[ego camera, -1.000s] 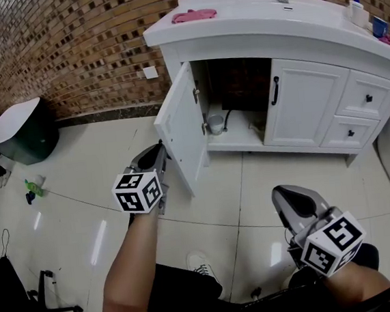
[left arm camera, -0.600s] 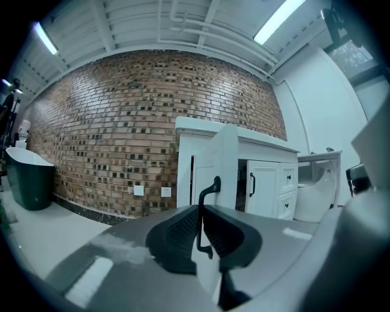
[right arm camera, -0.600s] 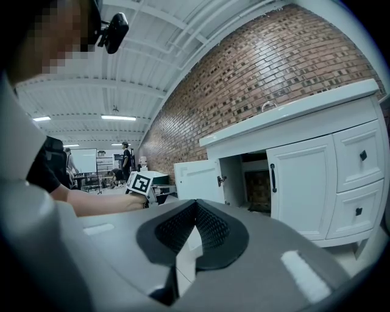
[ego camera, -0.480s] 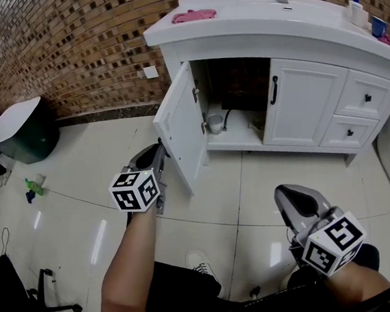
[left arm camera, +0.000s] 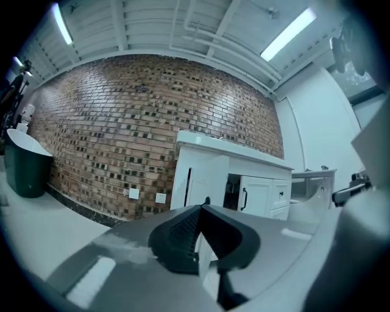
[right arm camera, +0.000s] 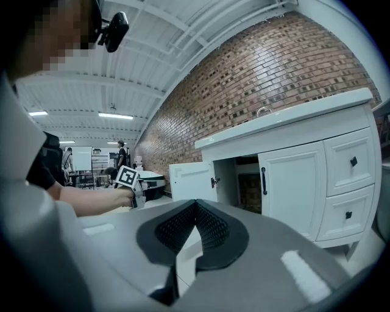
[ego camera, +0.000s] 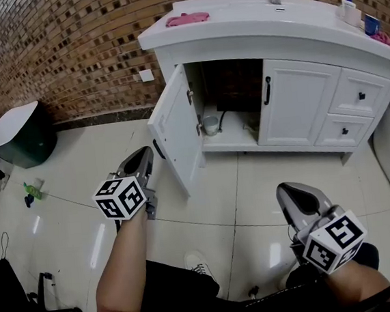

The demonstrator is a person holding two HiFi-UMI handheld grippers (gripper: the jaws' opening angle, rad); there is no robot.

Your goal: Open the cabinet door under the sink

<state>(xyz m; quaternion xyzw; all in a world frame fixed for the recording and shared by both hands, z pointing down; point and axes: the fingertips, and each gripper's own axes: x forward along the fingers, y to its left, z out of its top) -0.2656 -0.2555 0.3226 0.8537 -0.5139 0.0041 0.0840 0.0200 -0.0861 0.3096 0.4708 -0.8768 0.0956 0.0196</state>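
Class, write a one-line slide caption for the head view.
Cabinet door open under the sink; left claw and right claw shut, empty, clear of it.

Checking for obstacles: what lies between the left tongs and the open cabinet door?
Nothing: in the head view only bare floor tile separates the left tongs from the cabinet door.

Vanity (ego camera: 300, 107), dark tub (ego camera: 16, 135) on floor (ego camera: 286, 177)

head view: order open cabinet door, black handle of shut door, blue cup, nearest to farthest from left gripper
1. open cabinet door, just ahead of the left gripper
2. black handle, further right
3. blue cup, far right, up top
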